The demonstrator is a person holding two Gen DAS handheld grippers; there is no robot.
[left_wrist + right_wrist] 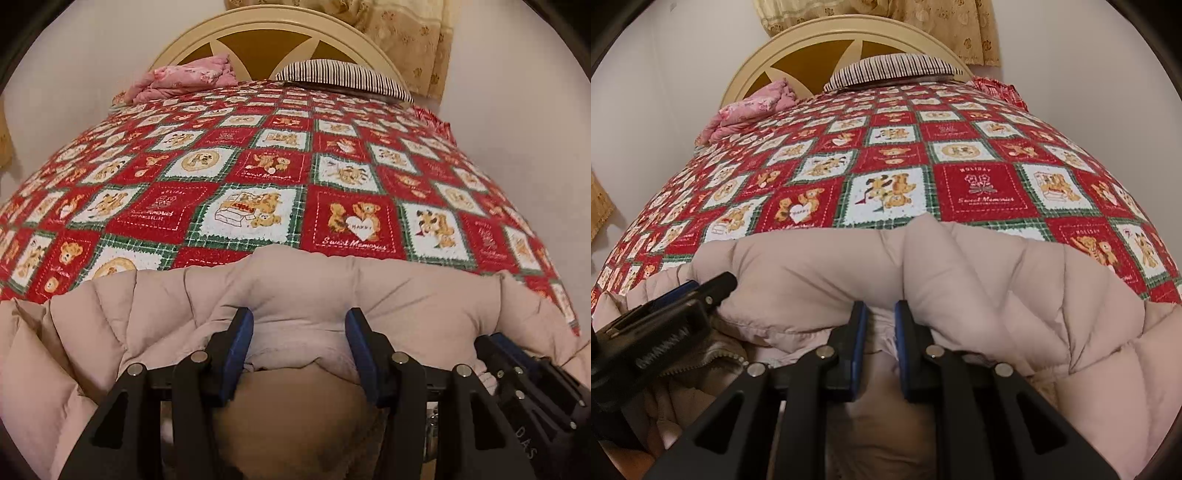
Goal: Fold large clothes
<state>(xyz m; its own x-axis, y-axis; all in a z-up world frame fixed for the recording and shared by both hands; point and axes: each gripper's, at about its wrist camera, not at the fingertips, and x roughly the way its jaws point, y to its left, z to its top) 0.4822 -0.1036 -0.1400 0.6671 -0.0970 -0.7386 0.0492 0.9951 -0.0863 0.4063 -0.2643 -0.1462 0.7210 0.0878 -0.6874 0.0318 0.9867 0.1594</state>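
A puffy beige down jacket (303, 291) lies across the near end of the bed; it also fills the near part of the right wrist view (960, 269). My left gripper (299, 321) has its jaws wide apart around a thick fold of the jacket's edge, and I cannot tell whether they press it. My right gripper (881, 314) has its jaws close together, pinching a fold of the same edge. Each gripper shows in the other's view, the right one at the right edge (524, 373) and the left one at the left edge (665, 314). A zipper (716, 358) shows below the left gripper.
The bed carries a red, white and green teddy-bear quilt (258, 177). A pink folded cloth (184, 79) and a striped pillow (343, 75) lie by the cream headboard (266, 29). A yellow curtain (413, 33) hangs behind. White walls flank the bed.
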